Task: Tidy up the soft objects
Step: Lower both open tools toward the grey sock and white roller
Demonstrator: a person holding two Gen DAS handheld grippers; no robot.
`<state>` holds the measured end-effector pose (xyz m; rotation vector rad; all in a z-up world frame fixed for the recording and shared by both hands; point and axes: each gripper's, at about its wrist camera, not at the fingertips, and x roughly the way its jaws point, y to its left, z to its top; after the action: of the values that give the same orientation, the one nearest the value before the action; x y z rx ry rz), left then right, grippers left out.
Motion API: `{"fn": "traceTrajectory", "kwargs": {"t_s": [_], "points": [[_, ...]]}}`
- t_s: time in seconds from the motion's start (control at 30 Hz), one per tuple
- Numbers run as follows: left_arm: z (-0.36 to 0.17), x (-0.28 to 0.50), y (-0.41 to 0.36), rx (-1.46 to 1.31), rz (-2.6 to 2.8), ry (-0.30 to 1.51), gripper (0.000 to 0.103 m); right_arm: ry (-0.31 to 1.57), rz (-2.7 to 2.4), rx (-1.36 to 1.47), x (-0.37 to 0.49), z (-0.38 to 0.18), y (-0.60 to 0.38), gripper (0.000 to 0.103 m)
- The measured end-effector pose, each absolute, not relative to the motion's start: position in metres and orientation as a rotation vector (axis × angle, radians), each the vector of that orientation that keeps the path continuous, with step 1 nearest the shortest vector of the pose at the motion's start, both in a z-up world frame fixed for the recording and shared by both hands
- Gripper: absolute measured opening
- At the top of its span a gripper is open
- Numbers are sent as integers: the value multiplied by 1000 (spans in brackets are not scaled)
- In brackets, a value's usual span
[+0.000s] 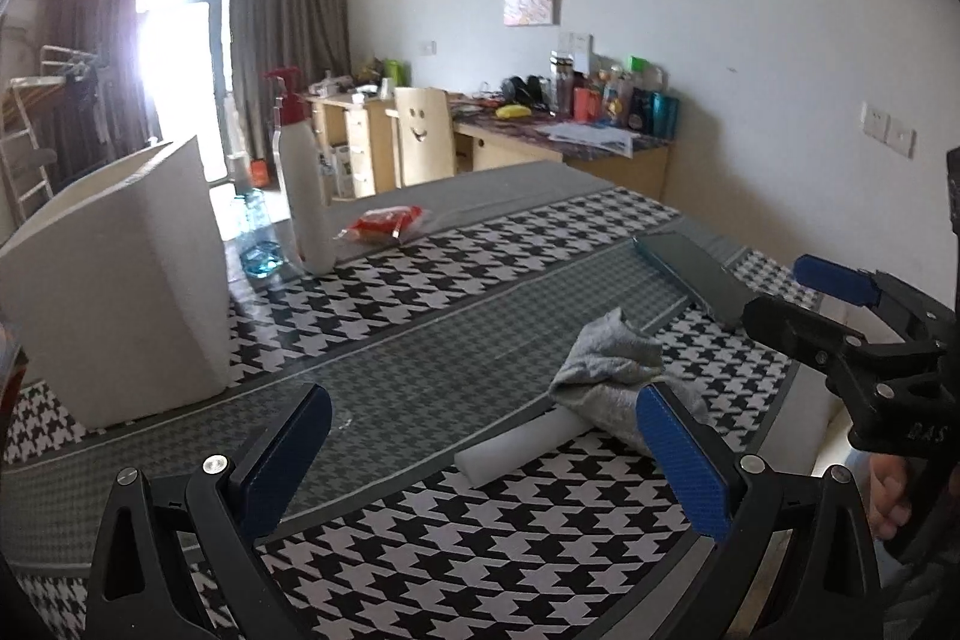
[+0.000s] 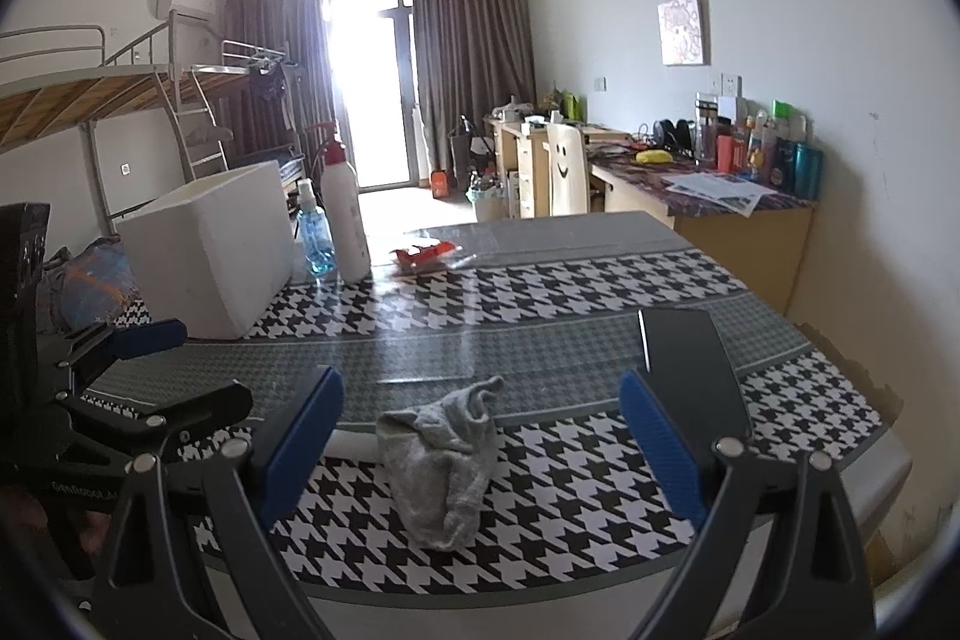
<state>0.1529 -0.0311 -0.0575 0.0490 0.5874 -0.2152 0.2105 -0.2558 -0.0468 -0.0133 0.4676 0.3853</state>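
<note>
A crumpled grey sock point(image 2: 444, 460) lies on the houndstooth tablecloth, draped over one end of a white foam stick point(image 1: 522, 445). In the right wrist view the sock sits in line between the spread blue pads of my right gripper point(image 2: 480, 451), which is open and holds nothing. The left wrist view shows that right gripper point(image 1: 798, 304) hovering to the right of the sock point(image 1: 612, 370), apart from it. My left gripper point(image 1: 486, 460) is open too, with the foam stick just ahead between its pads. From the right wrist view the left gripper point(image 2: 174, 370) is at the left edge.
A white foam box point(image 1: 120, 280) stands open-topped at the left of the table. Beside it are a white pump bottle point(image 1: 306, 196), a blue spray bottle point(image 1: 258, 238) and a red packet point(image 1: 387, 223). A dark phone point(image 2: 690, 364) lies to the right of the sock.
</note>
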Motion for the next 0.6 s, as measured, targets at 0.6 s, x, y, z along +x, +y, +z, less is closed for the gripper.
{"fn": "traceTrajectory", "kwargs": {"t_s": [0.6], "points": [[-86, 184, -45, 183, -336, 762, 102, 569, 366, -1, 224, -80, -263, 96]]}}
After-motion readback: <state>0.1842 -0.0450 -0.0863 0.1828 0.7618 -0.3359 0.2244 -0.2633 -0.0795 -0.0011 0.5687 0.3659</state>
